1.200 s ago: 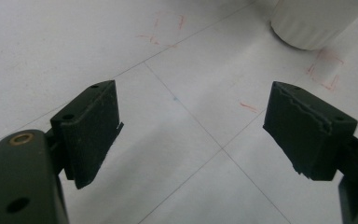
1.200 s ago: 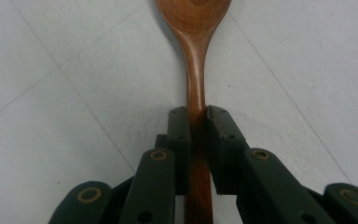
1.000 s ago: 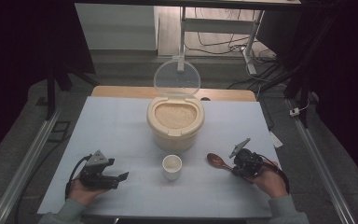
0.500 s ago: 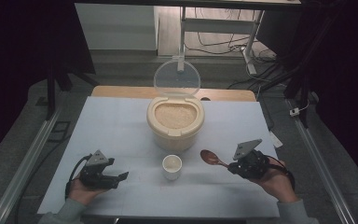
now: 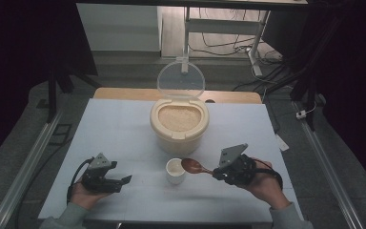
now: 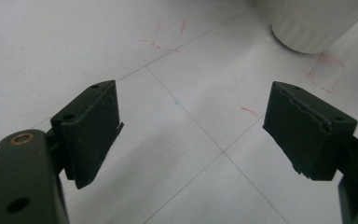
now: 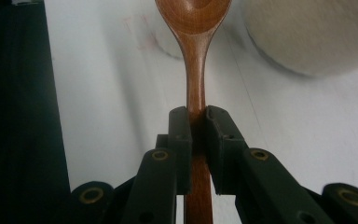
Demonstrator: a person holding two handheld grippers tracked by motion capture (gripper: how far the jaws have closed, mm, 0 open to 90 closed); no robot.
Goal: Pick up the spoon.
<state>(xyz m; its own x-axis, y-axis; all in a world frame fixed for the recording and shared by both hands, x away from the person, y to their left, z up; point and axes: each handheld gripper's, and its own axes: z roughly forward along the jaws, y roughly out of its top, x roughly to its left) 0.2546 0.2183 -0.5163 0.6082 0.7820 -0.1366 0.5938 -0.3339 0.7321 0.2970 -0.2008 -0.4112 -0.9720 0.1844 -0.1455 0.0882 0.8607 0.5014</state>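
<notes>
- The right gripper [image 5: 215, 174] clamps the wooden spoon [image 5: 195, 166] by its handle; the spoon lies nearly level, bowl pointing left over the small cup [image 5: 175, 171] (just above its rim).
- The left gripper [image 5: 124, 181] rests on the table [image 5: 124, 129], jaws wide, holding nothing.

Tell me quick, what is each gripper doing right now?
Left gripper: fingers open, holding nothing, above the white table.
Right gripper: fingers closed on the brown wooden spoon.

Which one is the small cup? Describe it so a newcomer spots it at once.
Find the big cream rice container with its clear lid raised, mid-table. Just in front of it stands the small white cup, beside the wooden spoon in the right gripper. It is far smaller and lidless.
</notes>
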